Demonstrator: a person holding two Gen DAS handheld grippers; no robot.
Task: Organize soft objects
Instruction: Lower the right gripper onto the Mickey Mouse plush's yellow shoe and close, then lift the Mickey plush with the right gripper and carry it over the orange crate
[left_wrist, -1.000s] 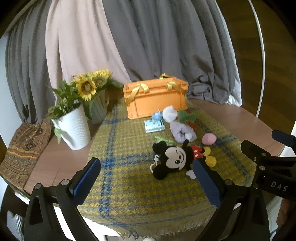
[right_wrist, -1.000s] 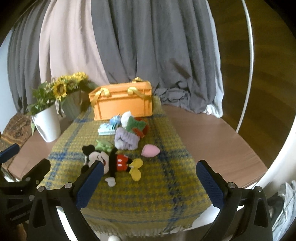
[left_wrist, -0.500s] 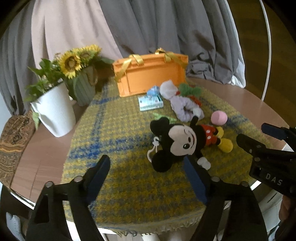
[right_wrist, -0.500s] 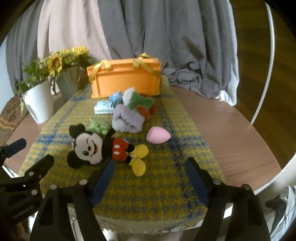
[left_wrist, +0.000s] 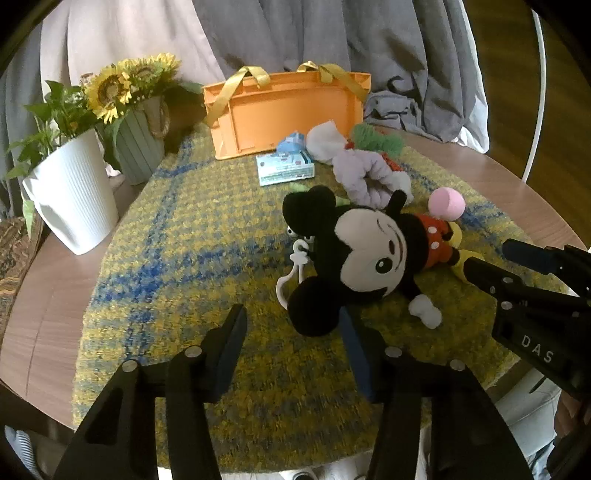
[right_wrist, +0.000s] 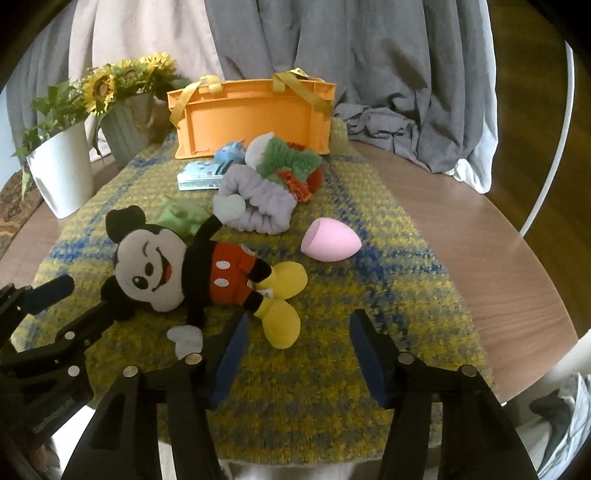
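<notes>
Here, two handheld grippers bear down on a mouse plush toy (left_wrist: 373, 254) lying on its back on a yellow-and-blue woven cloth (left_wrist: 192, 236), with an orange basket (left_wrist: 284, 110) standing beyond it at the cloth's far edge. The left gripper (left_wrist: 291, 332) hangs by the toy's lower ear, its jaws about half open; the ear sits near the inner finger, though no pad presses on it. The right gripper (right_wrist: 299, 339) hovers by the yellow feet, likewise half open and holding nothing. The step in hand appears to be the approach for a two-handed lift of the toy, head and feet together. The next move would seem to call for sliding each pair of fingers around soft stuffing before pinching, then carrying the toy toward the basket. A lavender scrunchie (right_wrist: 258, 199), a pink sponge (right_wrist: 328, 240) and a flat tissue pack (left_wrist: 286, 168) wait behind, untouched. Compared with a second earlier, both grippers have dropped closer, the toy looms far larger in each view, and both sets of jaws have just been closing from nearly full spread.
</notes>
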